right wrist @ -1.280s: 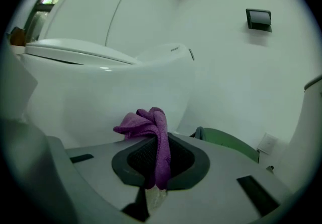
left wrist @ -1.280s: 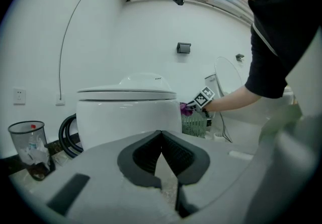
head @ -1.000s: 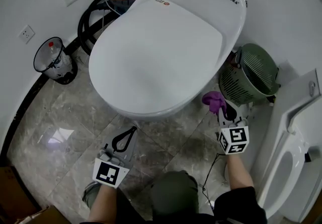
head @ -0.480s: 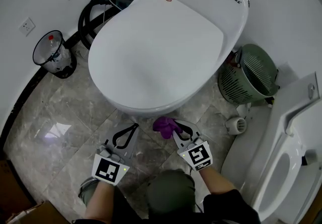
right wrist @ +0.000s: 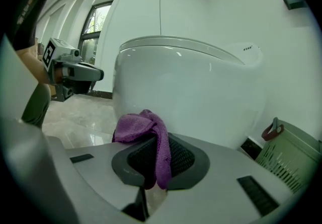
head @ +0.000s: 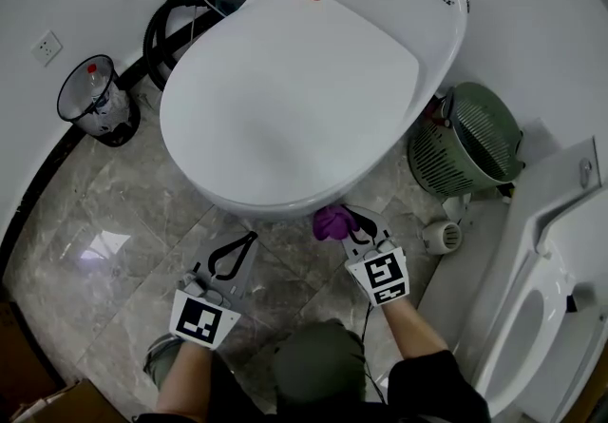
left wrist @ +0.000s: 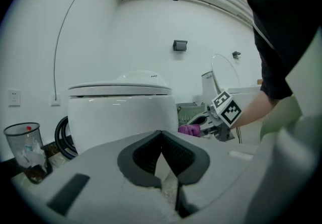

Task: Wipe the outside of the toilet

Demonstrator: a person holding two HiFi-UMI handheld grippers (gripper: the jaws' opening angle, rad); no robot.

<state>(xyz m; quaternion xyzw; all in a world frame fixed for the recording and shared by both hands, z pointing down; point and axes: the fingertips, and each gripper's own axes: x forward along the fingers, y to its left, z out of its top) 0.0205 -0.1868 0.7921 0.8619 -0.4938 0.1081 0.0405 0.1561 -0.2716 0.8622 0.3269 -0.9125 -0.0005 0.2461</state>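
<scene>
By the toilet's (head: 294,88) near rim, your right gripper (head: 347,221) pinched the cloth (head: 331,221); left gripper (head: 249,240) closed, empty; wiping seemed barely begun.

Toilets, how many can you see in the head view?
2. One toilet, lid shut, fills the middle of the head view. The second toilet, lid raised, stands at the right edge and is partly cut off by the frame. Any others outside the frame would not show.
</scene>
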